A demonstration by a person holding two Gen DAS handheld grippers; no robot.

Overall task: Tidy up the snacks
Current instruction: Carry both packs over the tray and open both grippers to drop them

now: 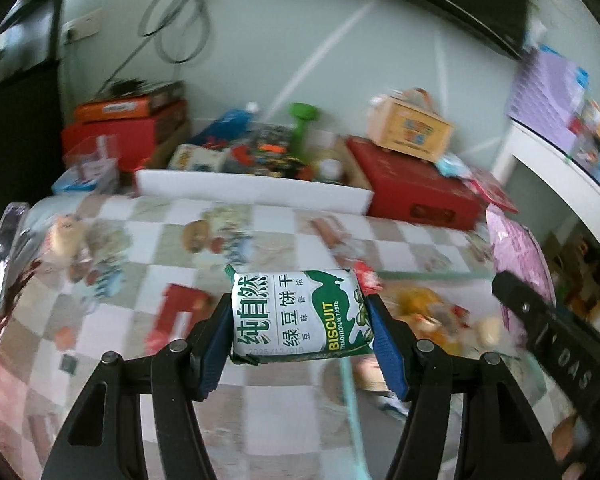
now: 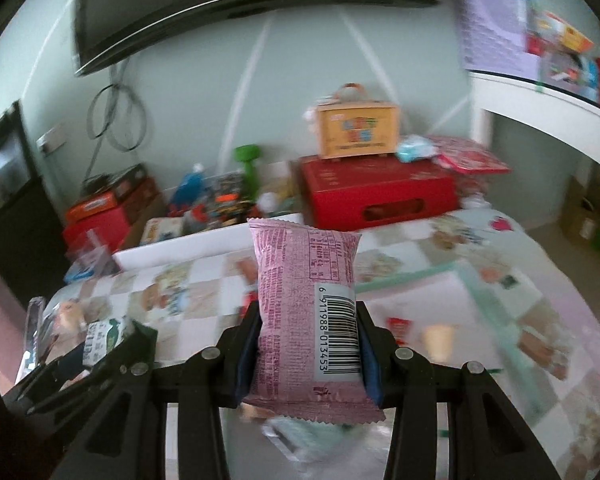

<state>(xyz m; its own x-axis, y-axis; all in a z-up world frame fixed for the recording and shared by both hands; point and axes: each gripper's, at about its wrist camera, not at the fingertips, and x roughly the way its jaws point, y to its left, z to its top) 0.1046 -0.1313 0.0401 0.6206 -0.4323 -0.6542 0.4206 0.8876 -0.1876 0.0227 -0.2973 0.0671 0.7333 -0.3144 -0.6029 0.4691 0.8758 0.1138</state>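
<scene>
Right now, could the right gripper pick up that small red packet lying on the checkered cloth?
Probably not yet. The right gripper is already shut on the pink snack packet, so its fingers are full. Nothing appears to block the way to the red packet; it must release first.

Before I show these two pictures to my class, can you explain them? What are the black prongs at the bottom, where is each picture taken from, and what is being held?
No robot here: a person holds a pair of tongs in each hand, and a wide-angle camera on each looks forward along its two fingers. One picture is from the left tongs, shut on a green biscuit pack held sideways. The other is from the right tongs, shut on a pink pack held upright, barcode facing the camera. Each view catches the other tongs at its edge. Below is a checkered cloth with blurred snacks scattered on it; behind stand a red box and other clutter.
</scene>
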